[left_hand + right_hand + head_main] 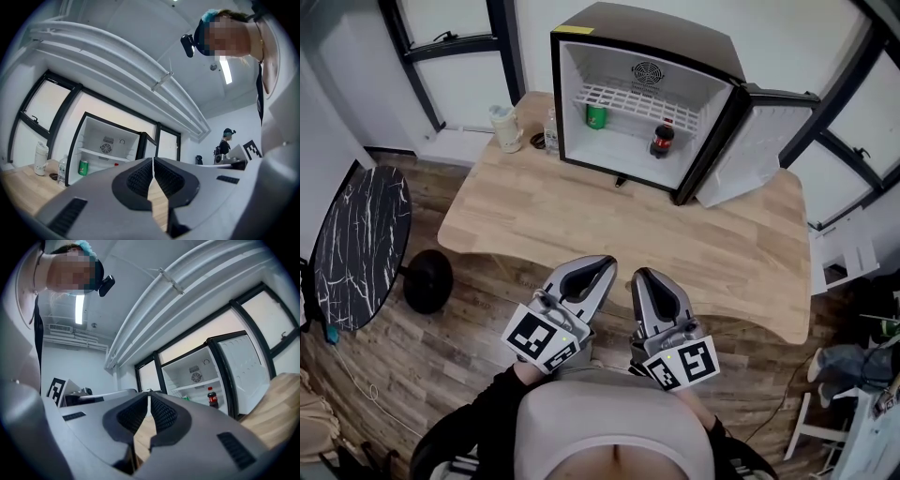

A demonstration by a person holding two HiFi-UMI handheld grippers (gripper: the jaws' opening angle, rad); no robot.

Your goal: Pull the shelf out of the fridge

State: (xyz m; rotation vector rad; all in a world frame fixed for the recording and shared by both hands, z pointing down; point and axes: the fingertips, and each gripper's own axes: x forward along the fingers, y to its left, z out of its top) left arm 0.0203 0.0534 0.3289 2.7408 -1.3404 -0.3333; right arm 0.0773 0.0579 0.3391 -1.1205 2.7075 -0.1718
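— So, where's the shelf [623, 98]?
— Twelve o'clock, inside the fridge [656, 33], well beyond us. We judge it light, stiff wire; we'd take its front rail.
— Grippers?
— Left gripper [602, 267] and right gripper [643, 278] both pressed together, empty. Only the head view shows its grid; the gripper views give it edge-on.

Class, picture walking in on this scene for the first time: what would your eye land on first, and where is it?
The open mini fridge at the far end of the wooden table draws the eye, with a white wire shelf across its middle and a green can and dark bottle on its floor beneath. Nearest the camera, the left gripper and right gripper are side by side, both shut and empty.
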